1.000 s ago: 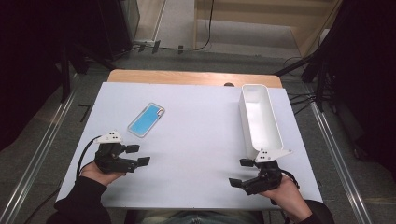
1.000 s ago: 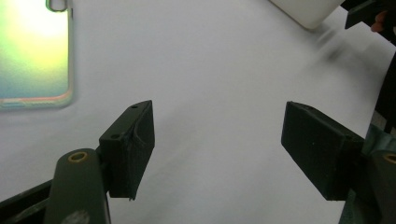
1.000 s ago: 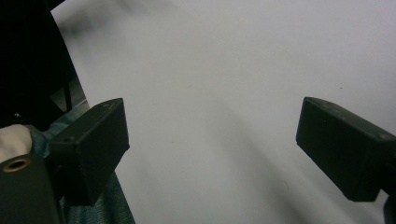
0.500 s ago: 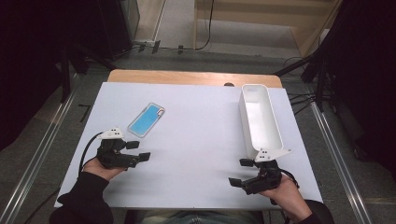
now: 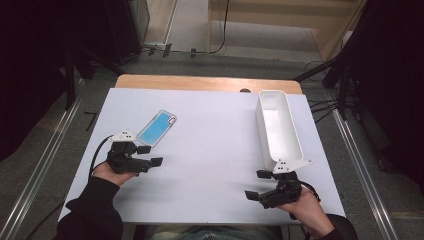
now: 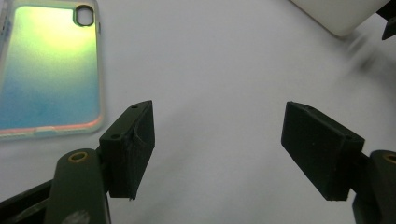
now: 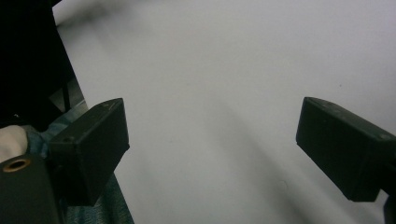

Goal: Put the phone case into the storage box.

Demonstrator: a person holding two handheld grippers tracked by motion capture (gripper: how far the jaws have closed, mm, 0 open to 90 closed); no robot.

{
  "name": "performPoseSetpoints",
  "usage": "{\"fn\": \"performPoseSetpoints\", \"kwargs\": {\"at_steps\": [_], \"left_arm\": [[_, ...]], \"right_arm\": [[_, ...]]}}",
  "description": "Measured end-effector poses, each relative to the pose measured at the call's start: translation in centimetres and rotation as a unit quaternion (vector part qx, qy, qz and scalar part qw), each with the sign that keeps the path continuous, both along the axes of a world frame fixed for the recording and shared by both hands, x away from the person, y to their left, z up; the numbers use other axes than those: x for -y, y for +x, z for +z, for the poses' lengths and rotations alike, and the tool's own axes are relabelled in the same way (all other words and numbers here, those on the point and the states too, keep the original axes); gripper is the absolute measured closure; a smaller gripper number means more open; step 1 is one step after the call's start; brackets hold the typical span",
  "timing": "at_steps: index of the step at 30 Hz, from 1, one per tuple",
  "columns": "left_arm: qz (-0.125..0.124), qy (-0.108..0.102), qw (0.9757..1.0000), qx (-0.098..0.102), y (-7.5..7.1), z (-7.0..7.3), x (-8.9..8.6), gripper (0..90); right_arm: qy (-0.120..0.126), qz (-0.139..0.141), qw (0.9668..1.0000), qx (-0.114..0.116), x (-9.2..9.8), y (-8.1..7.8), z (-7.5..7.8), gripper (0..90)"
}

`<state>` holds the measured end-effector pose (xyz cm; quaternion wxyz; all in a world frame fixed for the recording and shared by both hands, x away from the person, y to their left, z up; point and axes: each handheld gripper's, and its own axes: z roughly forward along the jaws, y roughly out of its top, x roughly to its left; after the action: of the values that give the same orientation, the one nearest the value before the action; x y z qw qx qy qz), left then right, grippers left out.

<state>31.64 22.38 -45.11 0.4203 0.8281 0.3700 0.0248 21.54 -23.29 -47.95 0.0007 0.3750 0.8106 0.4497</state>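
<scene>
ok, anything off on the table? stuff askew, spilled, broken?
Nothing stands out. The phone case lies flat at a slant near the left gripper, intact. The white bin stands upright and looks empty. No spills on the table.

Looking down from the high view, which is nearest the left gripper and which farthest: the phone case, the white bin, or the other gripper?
From the left gripper:
1. Phone case, just beyond it, on the table's left half.
2. Right gripper, across the table at the near edge.
3. White bin, along the right side; its far end lies farthest.
</scene>
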Motion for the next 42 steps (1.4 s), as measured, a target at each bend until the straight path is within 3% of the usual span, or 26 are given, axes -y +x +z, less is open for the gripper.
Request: {"fn": "performPoseSetpoints", "kwargs": {"at_steps": [10, 19, 20, 22, 27, 31, 34, 42], "left_arm": [[0.014, -0.001, 0.9998, 0.016, 1.0, 0.7, -0.1, 25.7], [0.012, 0.008, 0.9997, 0.022, 1.9, 1.0, 0.3, 23.9], [0.006, 0.010, 0.9995, 0.029, 2.1, 1.2, 0.5, 22.1], [0.005, 0.005, 0.9995, 0.030, 2.1, 1.2, 0.5, 21.9], [-0.020, 0.003, 0.9993, 0.033, 2.7, 1.6, 0.9, 0.0], [-0.022, 0.011, 0.9991, 0.035, 3.0, 1.7, 1.2, 1.0], [-0.011, 0.013, 0.9994, 0.031, 3.2, 1.8, 1.2, 5.3], [0.003, 0.010, 0.9994, 0.034, 4.2, 2.2, 0.7, 5.3]], "right_arm": [[-0.003, 0.001, 1.0000, 0.001, -0.1, 0.0, 0.0, 8.0], [-0.003, 0.001, 1.0000, 0.000, -0.1, 0.0, 0.0, 8.0], [-0.004, 0.001, 1.0000, 0.000, -0.1, 0.0, 0.0, 8.0], [-0.003, 0.003, 1.0000, 0.001, -0.1, 0.1, -0.1, 8.0], [-0.003, 0.003, 1.0000, 0.001, -0.1, 0.1, -0.1, 8.0], [-0.003, 0.003, 1.0000, 0.001, -0.1, 0.1, -0.1, 8.0], [-0.003, 0.002, 1.0000, 0.000, -0.1, 0.1, -0.1, 8.0], [-0.003, 0.004, 1.0000, -0.002, -0.1, 0.1, -0.1, 8.0]]}}
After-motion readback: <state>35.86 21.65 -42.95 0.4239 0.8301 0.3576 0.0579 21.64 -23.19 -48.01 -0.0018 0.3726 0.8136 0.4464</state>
